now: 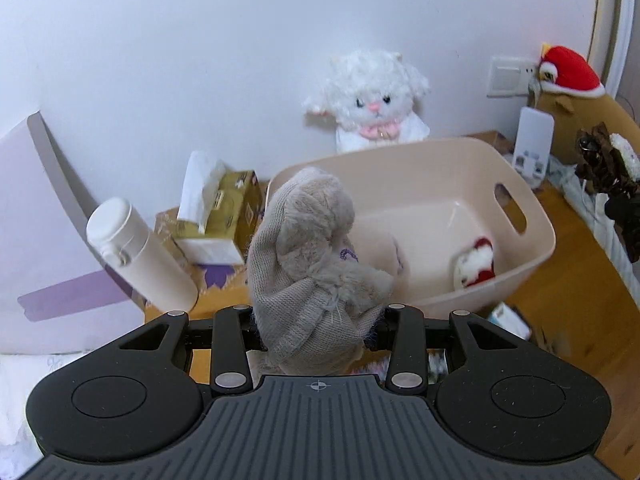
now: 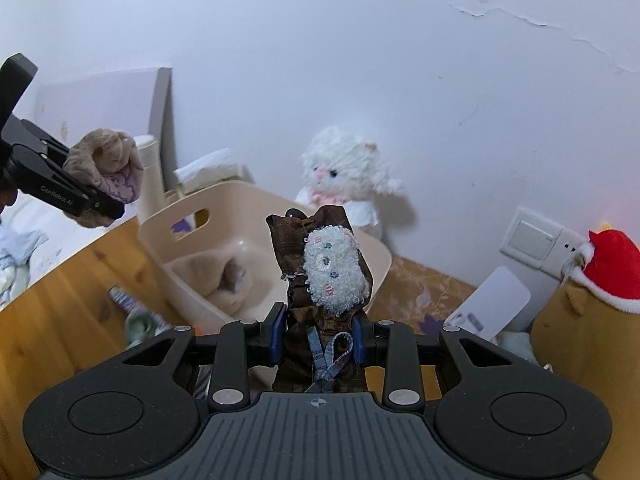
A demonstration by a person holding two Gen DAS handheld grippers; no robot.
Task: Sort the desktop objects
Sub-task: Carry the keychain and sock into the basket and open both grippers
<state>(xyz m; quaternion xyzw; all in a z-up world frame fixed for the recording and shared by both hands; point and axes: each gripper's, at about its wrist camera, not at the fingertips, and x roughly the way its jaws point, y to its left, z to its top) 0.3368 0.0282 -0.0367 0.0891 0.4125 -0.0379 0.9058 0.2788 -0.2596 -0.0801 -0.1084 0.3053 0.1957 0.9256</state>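
- Two grippers are loaded, one soft toy in each.
- My left gripper (image 1: 320, 332) is clamped on a beige plush toy (image 1: 308, 256), whose knitted body fills the gap between the fingers and rises in front of the lens.
- From the right wrist view I see that same left gripper (image 2: 102, 204) off to the left, holding the beige plush toy (image 2: 106, 168) in the air above the wooden desk (image 2: 60, 300), to the left of the basket and not over it.
- My right gripper (image 2: 320, 340) is closed on a brown fabric toy (image 2: 316, 276) with a pale curly patch; the blue pads (image 2: 276, 338) press its sides.
- The cream plastic basket (image 1: 532, 216) stands on the desk just ahead of both grippers.
- Inside it lie a tan plush piece (image 2: 216, 276) and a small red-and-white toy (image 1: 476, 260).
- Behind the basket a white fluffy cat toy (image 1: 372, 100) sits upright against the wall.
- To the basket's left are a tissue box (image 1: 228, 216) and a tilted white bottle (image 1: 140, 252).
- At the far right, by the wall socket (image 2: 536, 240), stands a tan figure with a red hat (image 2: 612, 276).
- A few small items lie on the desk left of the basket in the right view; they are too blurred for me to identify.
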